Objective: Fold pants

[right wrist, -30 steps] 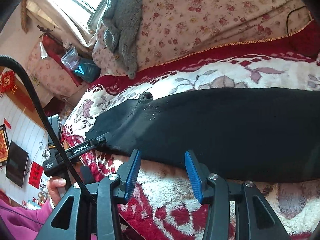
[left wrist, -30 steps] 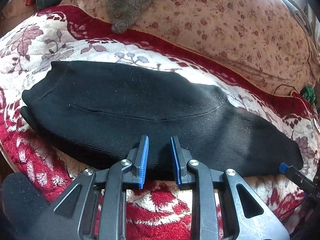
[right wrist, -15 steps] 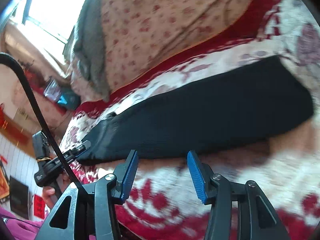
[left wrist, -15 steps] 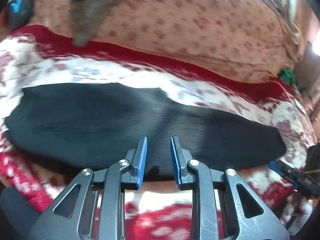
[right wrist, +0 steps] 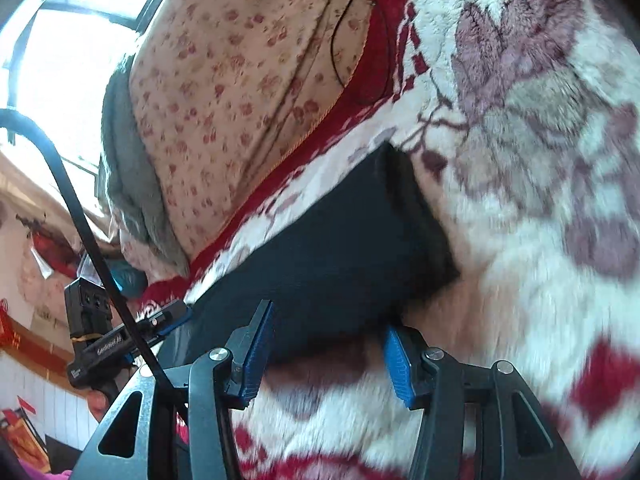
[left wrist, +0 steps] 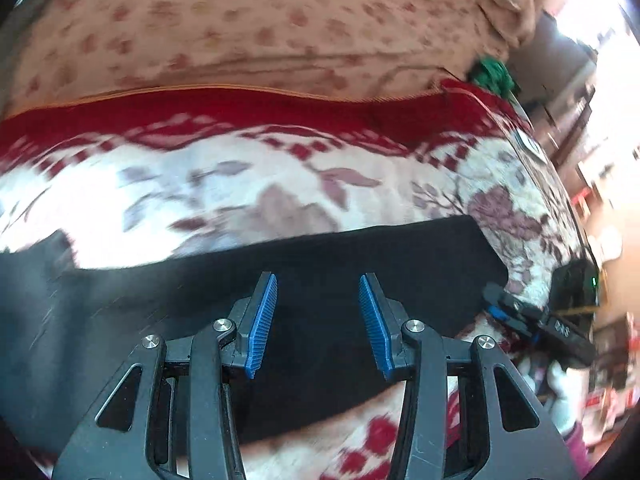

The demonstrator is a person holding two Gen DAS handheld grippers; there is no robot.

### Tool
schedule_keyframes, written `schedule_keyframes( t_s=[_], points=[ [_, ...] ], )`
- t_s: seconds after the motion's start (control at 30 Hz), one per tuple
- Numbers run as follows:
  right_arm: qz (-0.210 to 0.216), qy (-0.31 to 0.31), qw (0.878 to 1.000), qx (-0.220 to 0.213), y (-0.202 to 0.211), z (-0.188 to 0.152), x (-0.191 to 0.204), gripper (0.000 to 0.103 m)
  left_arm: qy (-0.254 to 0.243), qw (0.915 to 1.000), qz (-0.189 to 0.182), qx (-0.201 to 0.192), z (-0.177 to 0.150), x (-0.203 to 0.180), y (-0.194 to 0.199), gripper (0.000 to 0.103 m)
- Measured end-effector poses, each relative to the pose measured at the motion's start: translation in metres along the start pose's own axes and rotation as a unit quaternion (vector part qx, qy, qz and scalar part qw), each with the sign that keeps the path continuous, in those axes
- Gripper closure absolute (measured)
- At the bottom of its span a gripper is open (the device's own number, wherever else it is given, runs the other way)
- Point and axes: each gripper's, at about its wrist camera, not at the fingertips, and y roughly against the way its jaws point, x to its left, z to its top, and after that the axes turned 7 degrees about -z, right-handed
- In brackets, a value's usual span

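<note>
The black pants (left wrist: 328, 280) lie folded lengthwise as a long strip on the red and white floral blanket (left wrist: 280, 184). My left gripper (left wrist: 318, 320) is open and empty, low over the pants near their right end. My right gripper (right wrist: 326, 344) is open and empty at the near edge of the pants (right wrist: 340, 248), close to their square end. The right gripper also shows in the left wrist view (left wrist: 532, 320) beside that end. The left gripper shows in the right wrist view (right wrist: 152, 328) at the far left.
A pink floral quilt (left wrist: 260, 28) is piled behind the blanket. A grey garment (right wrist: 128, 168) hangs over the quilt. A green object (left wrist: 494, 74) sits at the blanket's far right corner. The blanket's edge falls away at the right.
Both grippers have swept right along the pants to the end of the strip. The left gripper's jaws have opened wider. The right gripper has tilted and come closer to the pants' end.
</note>
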Motion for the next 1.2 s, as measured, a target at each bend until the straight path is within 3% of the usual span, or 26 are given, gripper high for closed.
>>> schedule_keyframes(
  t_s=[0.2, 0.37, 0.47, 0.53, 0.7, 0.83, 1.0, 1.07, 1.13, 1.2],
  points=[
    [0.005, 0.012, 1.0, -0.009, -0.005, 0.009, -0.009, 0.066, -0.075, 0.9959, -0.013, 0.05, 0.025, -0.031, -0.048, 0.06],
    [0.026, -0.006, 1.0, -0.008, -0.006, 0.009, -0.016, 0.066, -0.145, 0.9821, -0.053, 0.107, 0.047, -0.058, -0.095, 0.06],
    [0.035, -0.011, 0.999, -0.01, -0.007, 0.009, -0.018, 0.065, -0.159, 0.976, -0.07, 0.131, 0.057, -0.066, -0.114, 0.06],
    [0.042, -0.013, 0.999, -0.012, -0.006, 0.009, -0.018, 0.062, -0.168, 0.971, -0.088, 0.145, 0.06, -0.074, -0.122, 0.055],
    [0.052, -0.012, 0.998, -0.014, -0.005, 0.008, -0.019, 0.06, -0.202, 0.9503, -0.143, 0.188, 0.062, -0.096, -0.131, 0.053],
    [0.064, -0.02, 0.998, -0.01, -0.004, 0.008, -0.022, 0.06, -0.277, 0.9301, -0.126, 0.205, 0.051, -0.119, -0.138, 0.053],
    [0.081, -0.029, 0.996, -0.011, -0.002, 0.009, -0.025, 0.06, -0.309, 0.9147, -0.143, 0.218, 0.047, -0.127, -0.14, 0.055],
    [0.076, -0.025, 0.997, -0.015, -0.002, 0.008, -0.024, 0.068, -0.323, 0.912, -0.137, 0.212, 0.044, -0.13, -0.143, 0.063],
    [0.068, -0.02, 0.997, -0.016, -0.004, 0.007, -0.024, 0.088, -0.324, 0.9135, -0.137, 0.204, 0.042, -0.13, -0.145, 0.07],
    [0.066, -0.013, 0.998, -0.019, -0.005, 0.007, -0.021, 0.092, -0.321, 0.9156, -0.14, 0.198, 0.043, -0.129, -0.143, 0.08]
  ],
)
